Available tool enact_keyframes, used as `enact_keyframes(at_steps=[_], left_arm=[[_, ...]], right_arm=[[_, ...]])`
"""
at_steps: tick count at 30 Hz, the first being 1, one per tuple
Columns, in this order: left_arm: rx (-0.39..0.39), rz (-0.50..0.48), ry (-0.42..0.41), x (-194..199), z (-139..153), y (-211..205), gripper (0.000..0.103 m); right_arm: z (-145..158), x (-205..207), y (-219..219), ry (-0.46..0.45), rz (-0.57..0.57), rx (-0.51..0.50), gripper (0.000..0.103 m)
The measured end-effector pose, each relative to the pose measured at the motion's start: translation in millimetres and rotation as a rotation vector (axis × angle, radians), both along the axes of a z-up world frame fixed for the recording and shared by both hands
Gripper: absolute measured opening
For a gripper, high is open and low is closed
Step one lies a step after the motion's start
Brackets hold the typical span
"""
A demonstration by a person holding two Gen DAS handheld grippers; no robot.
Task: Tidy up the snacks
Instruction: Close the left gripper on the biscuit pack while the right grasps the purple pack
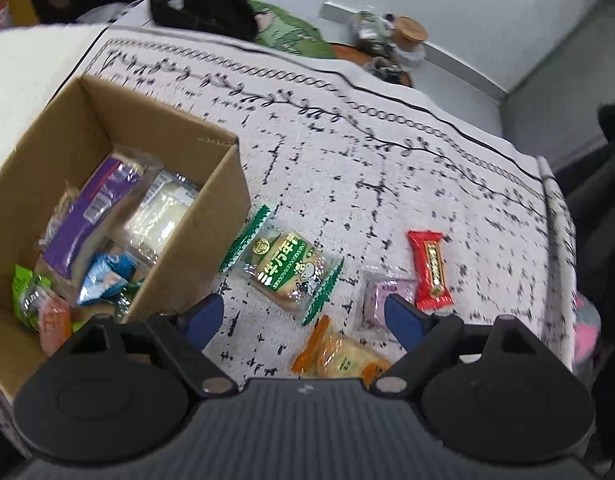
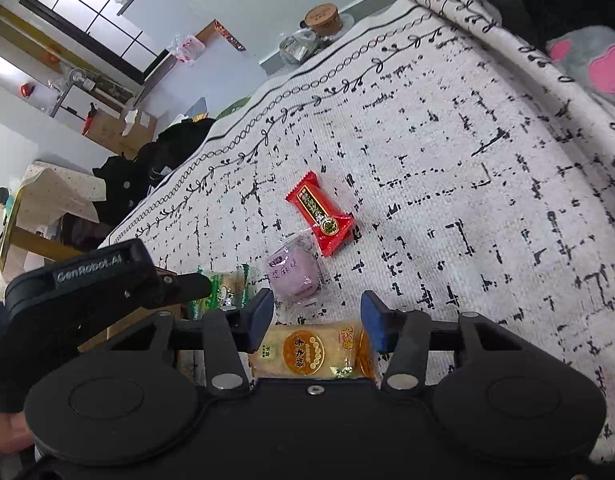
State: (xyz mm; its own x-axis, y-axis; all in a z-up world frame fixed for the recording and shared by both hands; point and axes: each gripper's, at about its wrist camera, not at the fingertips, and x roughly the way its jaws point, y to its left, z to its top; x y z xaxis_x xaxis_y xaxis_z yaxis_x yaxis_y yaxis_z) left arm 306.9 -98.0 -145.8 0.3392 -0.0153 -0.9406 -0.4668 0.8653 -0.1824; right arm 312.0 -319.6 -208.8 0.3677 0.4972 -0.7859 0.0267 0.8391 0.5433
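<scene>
A cardboard box (image 1: pixel 223 184) at the left holds several wrapped snacks. On the patterned cloth beside it lie a green cracker packet (image 1: pixel 285 270), an orange cracker packet (image 1: pixel 339 356), a purple wrapped sweet (image 1: pixel 373 302) and a red candy bar (image 1: pixel 429 268). My left gripper (image 1: pixel 303 316) hangs open above the green and orange packets, touching neither. In the right wrist view my right gripper (image 2: pixel 317 314) is open over the orange cracker packet (image 2: pixel 311 352), whose ends reach to both fingers. The purple sweet (image 2: pixel 293 274) and red bar (image 2: pixel 321 214) lie just beyond it. The left gripper (image 2: pixel 87 292) shows at the left.
The patterned cloth (image 1: pixel 387 152) covers a soft surface whose edge drops off at the right. A black garment (image 1: pixel 203 4) lies at the far side, and a jar with a cork lid (image 1: pixel 409 38) stands behind. A grey and pink plush thing (image 2: pixel 591 64) sits at the right.
</scene>
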Motion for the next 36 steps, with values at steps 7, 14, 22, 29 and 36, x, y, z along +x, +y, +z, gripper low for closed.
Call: enact_keyframes(at_steps=[7,14,22,29,36], left_arm=[[-0.062,0.195,0.057,7,-20,4,0.082],[-0.030,0.328,0.047,14,-25,4,0.082],[-0.053,0.434,0.037,19,-38,11,0.082],[-0.089,0.519,0.074,19,-53,20,0.084],[-0.102,0.541,0.100,21,-65,26,0.085]], right_arm=[[-11,11,3,0.007,0.032,0.010,0.049],[-22,19,4,0.045,0.053,0.059,0.050],[-31,27,14,0.065,0.098,0.081,0.050],[-35,32,24,0.039,0.146,0.076,0.048],[-35,32,13,0.048,0.150,0.059,0.022]])
